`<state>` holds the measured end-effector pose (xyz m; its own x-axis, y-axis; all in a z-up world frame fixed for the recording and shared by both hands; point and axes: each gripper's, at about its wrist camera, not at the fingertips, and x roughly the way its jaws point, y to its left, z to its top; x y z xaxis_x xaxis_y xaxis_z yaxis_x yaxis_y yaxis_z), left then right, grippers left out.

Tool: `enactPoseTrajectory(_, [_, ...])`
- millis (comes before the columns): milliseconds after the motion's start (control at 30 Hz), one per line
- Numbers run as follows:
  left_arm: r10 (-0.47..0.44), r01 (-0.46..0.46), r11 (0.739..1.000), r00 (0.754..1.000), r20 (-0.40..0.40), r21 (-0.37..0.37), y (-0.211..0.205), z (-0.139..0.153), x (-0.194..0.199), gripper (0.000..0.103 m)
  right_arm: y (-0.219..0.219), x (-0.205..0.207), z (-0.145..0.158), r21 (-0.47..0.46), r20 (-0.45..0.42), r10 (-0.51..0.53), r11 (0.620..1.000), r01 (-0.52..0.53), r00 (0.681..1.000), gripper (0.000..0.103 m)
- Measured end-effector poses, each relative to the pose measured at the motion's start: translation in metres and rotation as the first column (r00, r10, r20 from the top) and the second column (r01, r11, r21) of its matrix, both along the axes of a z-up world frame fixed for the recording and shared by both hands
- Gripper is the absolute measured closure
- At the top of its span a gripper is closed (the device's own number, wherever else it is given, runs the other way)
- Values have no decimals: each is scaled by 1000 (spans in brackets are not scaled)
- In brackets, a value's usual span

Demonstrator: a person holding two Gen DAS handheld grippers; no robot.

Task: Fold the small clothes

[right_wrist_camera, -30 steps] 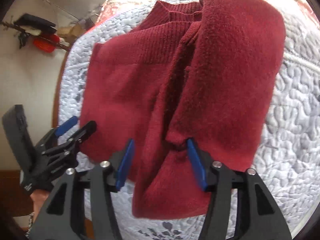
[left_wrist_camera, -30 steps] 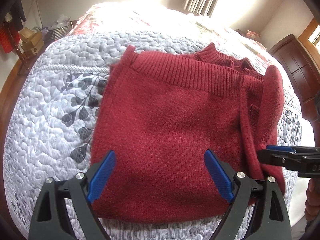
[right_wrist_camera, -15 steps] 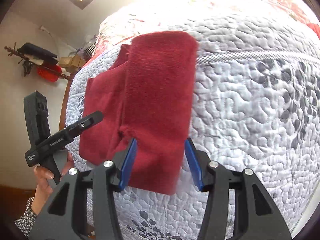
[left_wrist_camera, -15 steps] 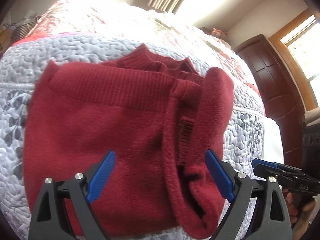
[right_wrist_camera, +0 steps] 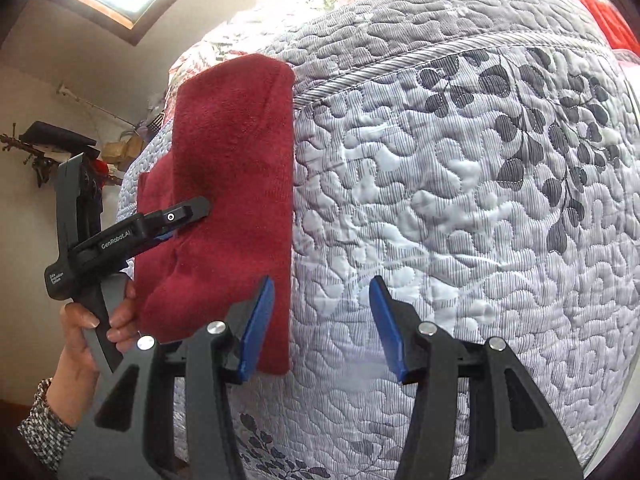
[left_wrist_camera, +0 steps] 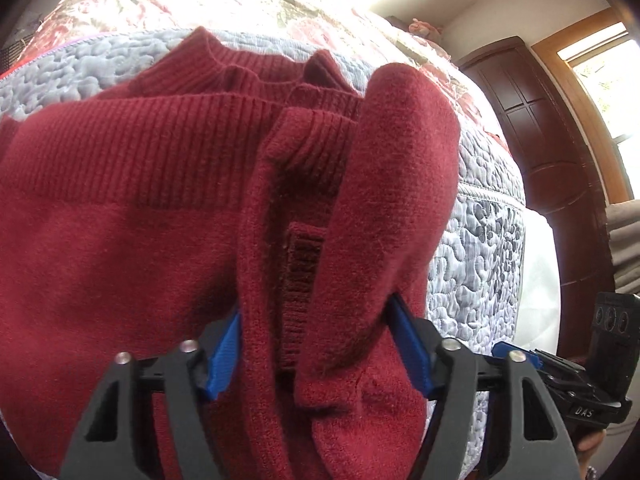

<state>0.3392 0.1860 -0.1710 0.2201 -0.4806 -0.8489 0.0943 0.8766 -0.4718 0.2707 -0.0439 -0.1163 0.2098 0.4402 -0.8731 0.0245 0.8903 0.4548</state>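
A dark red knit sweater lies on the quilted bed, collar at the far end, its right side folded inward into a thick upright ridge. My left gripper has that ridge between its blue pads, which press it from both sides. Seen from the right wrist, the left gripper sits on the sweater, held by a hand. My right gripper is open over bare quilt, its left pad just beside the sweater's edge. Its tip shows low right in the left wrist view.
The grey-white quilt with a leaf print stretches to the right of the sweater. A floral blanket covers the far end of the bed. A dark wooden wardrobe stands beyond the bed's right side.
The right gripper let go of the folded flap and drew off to the right over the quilt. The left gripper moved right onto the folded ridge and its pads narrowed onto it.
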Motion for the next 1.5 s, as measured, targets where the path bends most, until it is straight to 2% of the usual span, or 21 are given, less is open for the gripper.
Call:
enactPoseTrajectory(200, [19,-19,1000,999,27,18,1,4,-2,70,-6,0,-2,12,-4,-13,1000,13,1000,53])
enactPoseTrajectory(300, [28,-28,1000,999,37,5,5,7,-5,75,-3,-1,-5,8,-8,-4,1000,4,1000,53])
enactPoseTrajectory(467, [51,-50,999,996,77,-13,15,20,-11,82,18,1,-22,-25,-40,31,999,-32,999,53])
enactPoseTrajectory(733, [56,-54,998,974,219,-14,38,76,-26,89,47,-3,-32,-45,-65,81,995,-84,995,53])
enactPoseTrajectory(867, [76,-79,997,956,285,-2,63,101,-29,89,61,-2,-30,-48,-63,105,993,-108,992,53])
enactPoseTrajectory(1033, [126,-142,989,940,318,28,107,118,-30,89,73,-1,-30,-52,-61,130,990,-134,990,53])
enactPoseTrajectory(1133, [163,-191,980,935,316,59,138,116,-32,90,89,1,-29,-58,-60,147,987,-151,987,53])
enactPoseTrajectory(1233, [214,-247,966,933,290,80,168,103,-37,91,103,1,-29,-72,-54,172,982,-176,984,53])
enactPoseTrajectory(1267, [234,-269,959,928,290,89,178,99,-39,101,107,-1,-29,-75,-52,183,980,-186,982,53])
enactPoseTrajectory(1300, [254,-297,949,918,304,106,187,97,-42,103,110,-2,-30,-79,-52,191,978,-195,980,53])
enactPoseTrajectory(1333, [274,-323,940,909,315,114,196,96,-44,103,113,-4,-30,-84,-52,199,976,-203,979,53])
enactPoseTrajectory(1400, [324,-365,927,894,308,83,217,93,-47,103,124,-4,-30,-87,-54,215,972,-220,975,53])
enactPoseTrajectory(1500, [336,-365,927,909,245,83,229,80,-47,103,146,-3,-30,-90,-55,237,966,-241,970,53])
